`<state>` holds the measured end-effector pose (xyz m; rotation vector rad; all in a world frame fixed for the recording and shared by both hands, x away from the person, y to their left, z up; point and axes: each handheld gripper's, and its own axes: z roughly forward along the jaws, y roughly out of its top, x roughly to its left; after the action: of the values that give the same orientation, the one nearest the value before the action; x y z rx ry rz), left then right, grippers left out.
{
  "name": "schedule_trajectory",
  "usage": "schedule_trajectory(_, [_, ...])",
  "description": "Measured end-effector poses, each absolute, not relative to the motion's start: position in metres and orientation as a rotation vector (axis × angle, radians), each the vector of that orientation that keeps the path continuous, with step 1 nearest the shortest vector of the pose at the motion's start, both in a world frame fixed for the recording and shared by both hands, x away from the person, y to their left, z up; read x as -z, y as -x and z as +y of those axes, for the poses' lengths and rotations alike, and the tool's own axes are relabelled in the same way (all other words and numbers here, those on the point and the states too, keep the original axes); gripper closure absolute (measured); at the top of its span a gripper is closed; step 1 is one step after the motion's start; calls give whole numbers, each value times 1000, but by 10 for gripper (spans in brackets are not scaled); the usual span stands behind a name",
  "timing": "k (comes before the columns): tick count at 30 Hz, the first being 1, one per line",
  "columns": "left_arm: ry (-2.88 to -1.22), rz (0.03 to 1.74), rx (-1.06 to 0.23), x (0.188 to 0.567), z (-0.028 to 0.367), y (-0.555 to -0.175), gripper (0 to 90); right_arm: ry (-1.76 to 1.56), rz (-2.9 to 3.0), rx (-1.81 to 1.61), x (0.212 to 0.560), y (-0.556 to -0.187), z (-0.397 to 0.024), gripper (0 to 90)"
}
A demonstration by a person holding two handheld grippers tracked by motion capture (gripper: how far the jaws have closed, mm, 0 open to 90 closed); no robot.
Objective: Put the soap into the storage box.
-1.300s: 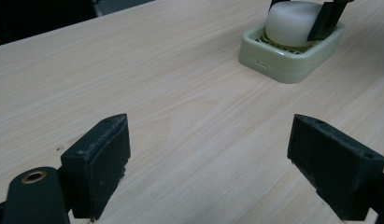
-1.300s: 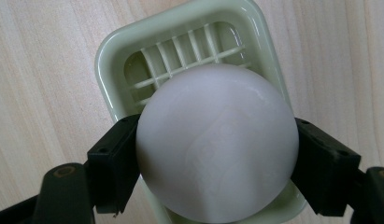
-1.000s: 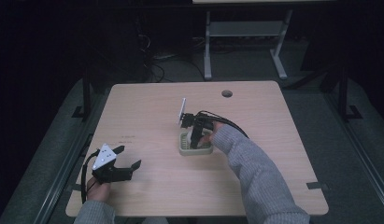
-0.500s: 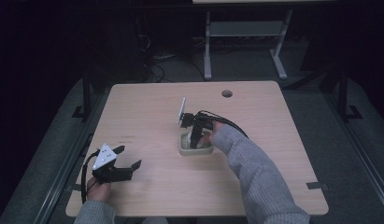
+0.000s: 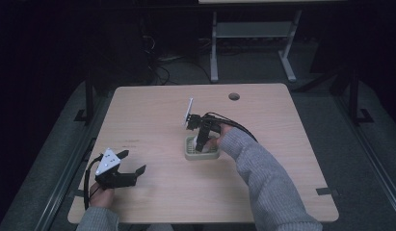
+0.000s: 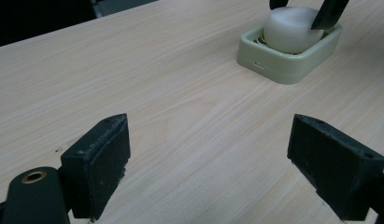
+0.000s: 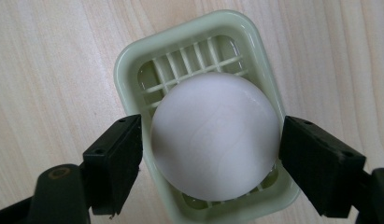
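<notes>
Against the high view of 1 second ago and half a second ago, nothing has visibly shifted: the right gripper stands over the soap dish as before, and the left gripper rests in the same spot at about 8 o'clock on the table.

The soap dish, pale green, sits near the table's middle. In it lies a round white soap, resting on the slatted floor of the dish.

The right gripper view shows what the high view hides. There the right gripper has its 2 black jaws set at 9 and 3 o'clock of the soap, just beside it; whether they press it or leave a hair of space I cannot tell.

The left gripper view shows the left gripper with its jaws spread wide over bare wood, gripping nothing. At about 1 o'clock in that view stands the soap dish with the soap in it, and the right gripper's jaws reach down to the soap's top and far side. The high view alone shows the grey sleeve and the cable trailing from the right gripper.
</notes>
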<state>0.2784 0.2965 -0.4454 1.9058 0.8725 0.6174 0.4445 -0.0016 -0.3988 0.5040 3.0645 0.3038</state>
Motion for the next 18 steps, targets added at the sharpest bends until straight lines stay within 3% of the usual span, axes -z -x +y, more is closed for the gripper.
schedule_trajectory(18, [-1922,866,-620,445,297,-278,128,-554,3035,-361,387,-438,-21,213])
